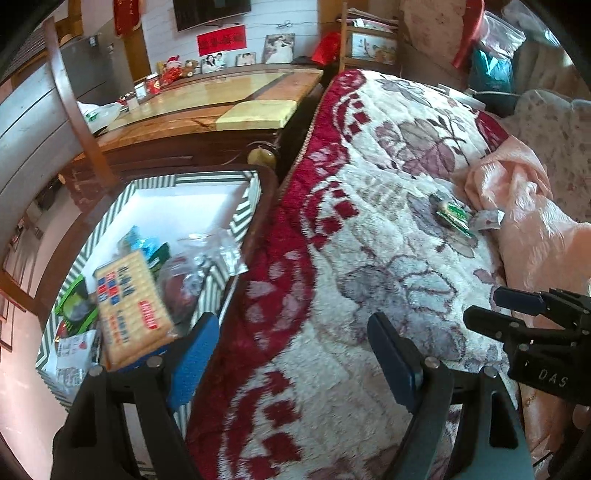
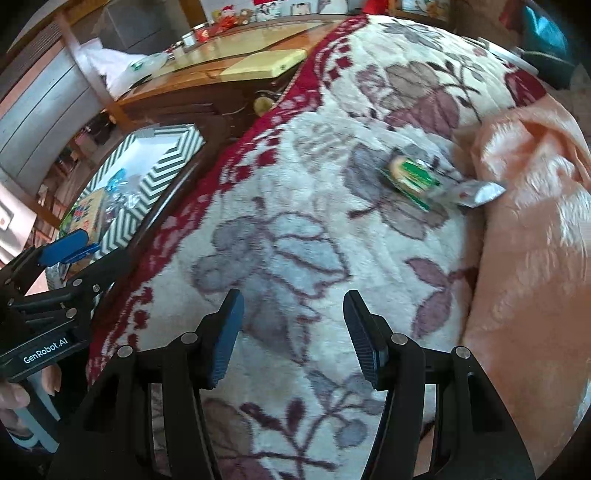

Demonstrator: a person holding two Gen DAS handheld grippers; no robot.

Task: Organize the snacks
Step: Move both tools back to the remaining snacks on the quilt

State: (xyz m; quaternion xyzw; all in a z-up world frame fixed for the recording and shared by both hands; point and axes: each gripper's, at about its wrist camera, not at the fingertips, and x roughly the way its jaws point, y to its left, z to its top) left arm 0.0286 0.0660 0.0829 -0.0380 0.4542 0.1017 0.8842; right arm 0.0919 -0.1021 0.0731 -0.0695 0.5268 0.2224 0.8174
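Snacks: green packet (image 2: pixel 413 179) and silver packet (image 2: pixel 478 194), touching, near the floral blanket's (image 2: pixel 295 192) far right edge beside pink fabric (image 2: pixel 532 229). Cracker pack (image 1: pixel 131 308) in striped box (image 1: pixel 238 218) off the blanket's left edge. Left gripper (image 1: pixel 291 354) released, empty. Right gripper (image 2: pixel 293 336) released, empty.

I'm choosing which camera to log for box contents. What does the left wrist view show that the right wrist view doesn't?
Only the left wrist view shows the cracker pack clearly inside the striped box, plus the wall TV. Only the right wrist view shows the left tool from outside. Both share the floral blanket, the green snack packet on it, and the silver packet beside it.
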